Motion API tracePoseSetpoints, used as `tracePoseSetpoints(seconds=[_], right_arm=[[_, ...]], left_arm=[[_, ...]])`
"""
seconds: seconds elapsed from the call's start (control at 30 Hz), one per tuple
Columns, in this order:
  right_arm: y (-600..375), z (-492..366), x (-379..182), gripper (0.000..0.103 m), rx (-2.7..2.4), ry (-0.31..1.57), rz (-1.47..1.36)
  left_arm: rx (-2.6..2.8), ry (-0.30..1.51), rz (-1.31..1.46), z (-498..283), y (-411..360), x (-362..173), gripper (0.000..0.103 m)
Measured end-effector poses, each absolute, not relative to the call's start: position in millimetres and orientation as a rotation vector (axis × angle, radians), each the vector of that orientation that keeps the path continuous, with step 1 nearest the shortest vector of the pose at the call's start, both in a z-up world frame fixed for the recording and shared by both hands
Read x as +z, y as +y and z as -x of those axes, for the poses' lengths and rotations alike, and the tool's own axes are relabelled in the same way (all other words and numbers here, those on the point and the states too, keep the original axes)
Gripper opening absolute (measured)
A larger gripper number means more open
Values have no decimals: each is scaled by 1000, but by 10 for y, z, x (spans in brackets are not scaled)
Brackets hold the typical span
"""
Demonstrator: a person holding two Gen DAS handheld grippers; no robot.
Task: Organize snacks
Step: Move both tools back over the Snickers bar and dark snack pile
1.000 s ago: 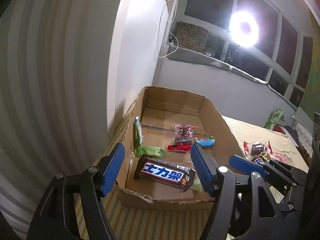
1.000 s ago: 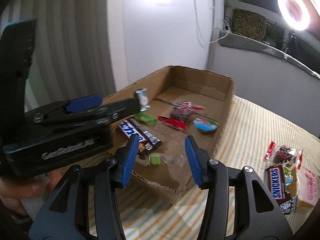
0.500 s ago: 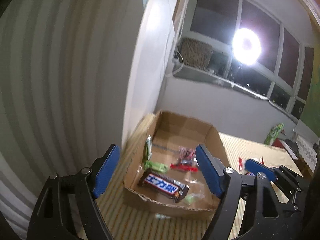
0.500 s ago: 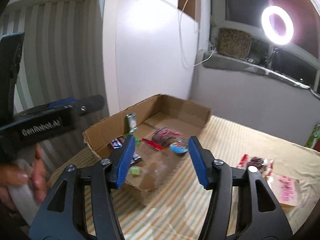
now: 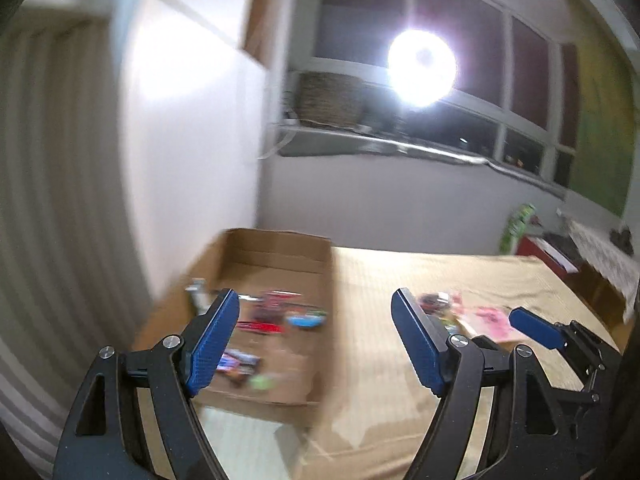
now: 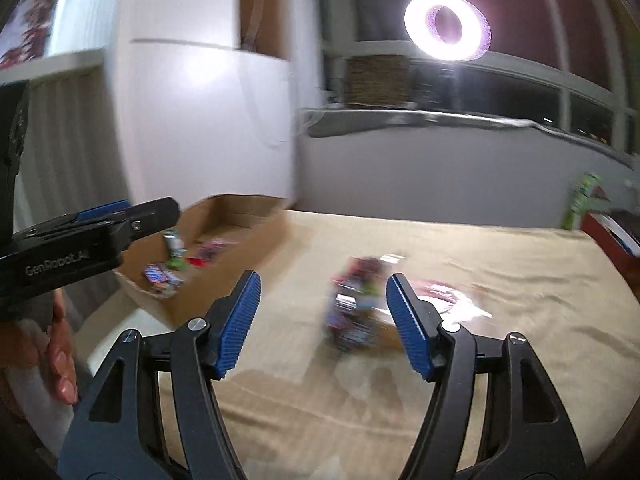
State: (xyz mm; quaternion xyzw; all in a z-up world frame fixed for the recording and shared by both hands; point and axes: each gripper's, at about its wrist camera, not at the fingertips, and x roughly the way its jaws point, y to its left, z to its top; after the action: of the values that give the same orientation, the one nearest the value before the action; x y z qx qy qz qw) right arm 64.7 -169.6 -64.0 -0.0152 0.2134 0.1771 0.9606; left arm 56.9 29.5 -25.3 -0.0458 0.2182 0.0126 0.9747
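A shallow cardboard box (image 5: 276, 248) (image 6: 236, 252) sits at the table's left and holds several wrapped snacks (image 5: 276, 312), blurred by motion. A loose pile of snacks (image 6: 356, 304) (image 5: 472, 312) lies on the beige cloth to the right of the box. My left gripper (image 5: 316, 340) is open and empty, raised above the box's right wall. My right gripper (image 6: 324, 320) is open and empty, raised in front of the loose pile. The left gripper's body (image 6: 80, 240) shows at the left of the right wrist view.
A beige cloth (image 6: 480, 260) covers the table. A white wall and striped panel stand close on the left. A ring light (image 6: 446, 26) shines above a window ledge at the back. A green packet (image 6: 580, 200) and a red box (image 5: 548, 252) sit at the far right.
Both grippers have pulled back and risen away from the box and swung to the right. The box now looks smaller and further left. Both stay open and empty.
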Motion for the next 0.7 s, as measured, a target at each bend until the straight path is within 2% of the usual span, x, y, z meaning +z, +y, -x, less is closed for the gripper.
tracePoseSetpoints(seconds=[0.27,0.7], right_arm=[[-2600,-494,-707,69,164,461,-39],[-2319,-601,-852,69,213,511,3]], left_arm=[[-137,478,18,-634,-476,-347,78],[-144,538,28,-634,-500,-497,78]])
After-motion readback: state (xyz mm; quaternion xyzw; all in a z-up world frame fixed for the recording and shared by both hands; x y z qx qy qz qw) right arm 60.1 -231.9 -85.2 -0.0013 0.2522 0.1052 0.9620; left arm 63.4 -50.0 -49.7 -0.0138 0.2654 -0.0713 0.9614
